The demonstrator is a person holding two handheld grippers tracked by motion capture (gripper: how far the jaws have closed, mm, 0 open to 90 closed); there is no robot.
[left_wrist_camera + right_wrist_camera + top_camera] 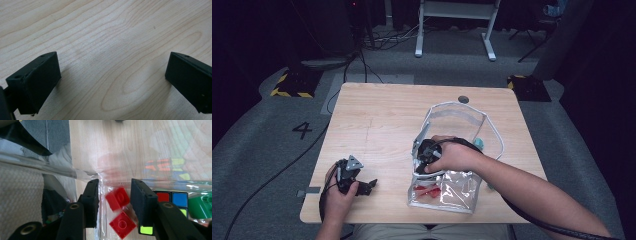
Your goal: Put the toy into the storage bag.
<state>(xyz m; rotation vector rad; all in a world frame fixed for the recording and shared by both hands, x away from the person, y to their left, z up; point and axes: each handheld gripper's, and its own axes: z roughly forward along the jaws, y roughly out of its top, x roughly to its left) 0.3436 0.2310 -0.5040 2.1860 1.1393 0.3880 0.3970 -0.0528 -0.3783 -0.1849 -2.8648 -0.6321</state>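
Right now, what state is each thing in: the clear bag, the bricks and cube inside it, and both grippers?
Clear bag: open at the top, standing on the table.
Right gripper: inside the bag, jaws apart, nothing pressed between them.
Upper red brick: blurred, loose between the jaws.
Lower red brick: lying flat on the bag's bottom.
Colour cube: in the bag, scrambled.
Green brick: in the bag, beside the cube.
Left gripper: open, empty, over bare table.

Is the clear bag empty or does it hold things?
Not empty: the bag holds red bricks, a colour cube and a green piece.

upper red brick (117, 198) motion-blurred, green piece (201, 206) cut off
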